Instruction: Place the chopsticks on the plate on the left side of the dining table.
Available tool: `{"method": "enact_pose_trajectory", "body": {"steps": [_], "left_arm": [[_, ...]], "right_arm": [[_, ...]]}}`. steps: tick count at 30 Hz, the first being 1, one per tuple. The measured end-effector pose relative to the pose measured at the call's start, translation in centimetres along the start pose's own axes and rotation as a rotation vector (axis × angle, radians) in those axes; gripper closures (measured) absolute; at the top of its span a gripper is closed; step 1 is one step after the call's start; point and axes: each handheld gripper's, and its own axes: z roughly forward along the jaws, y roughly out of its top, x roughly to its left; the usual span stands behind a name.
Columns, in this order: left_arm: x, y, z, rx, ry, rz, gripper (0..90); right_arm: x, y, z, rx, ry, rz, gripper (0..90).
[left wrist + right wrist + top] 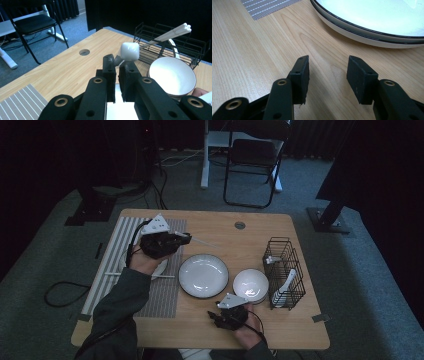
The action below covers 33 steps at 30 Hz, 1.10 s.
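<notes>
Above the pale wooden table [250, 240], left tongs [119, 65] pinch slim white chopsticks [172, 33]; right tongs [328, 72] spread

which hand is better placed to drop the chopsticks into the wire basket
Left. Its hand-held gripper is already shut on the white chopsticks, which point toward the wire basket. The right hand-held gripper hangs open over bare table.

White chopsticks [172, 33], a white bowl [172, 75] and black wire basket [160, 50] sit on the light wooden desk [65, 67] beside a grey striped mat [20, 102].
</notes>
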Motion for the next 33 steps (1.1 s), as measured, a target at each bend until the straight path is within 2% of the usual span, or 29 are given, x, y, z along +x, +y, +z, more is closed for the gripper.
{"method": "enact_pose_trajectory", "body": {"steps": [8, 33], "left_arm": [[-0.3, -0.7, -0.2, 0.017, 0.002, 0.01, 84.9], [-0.5, -3.3, -1.8, 0.029, 0.007, -0.023, 85.0]], "right_arm": [[0.0, 0.0, 0.0, 0.0, 0.001, 0.0, 51.8], [-0.1, 0.1, 0.1, 0.007, 0.005, -0.002, 51.7]]}}
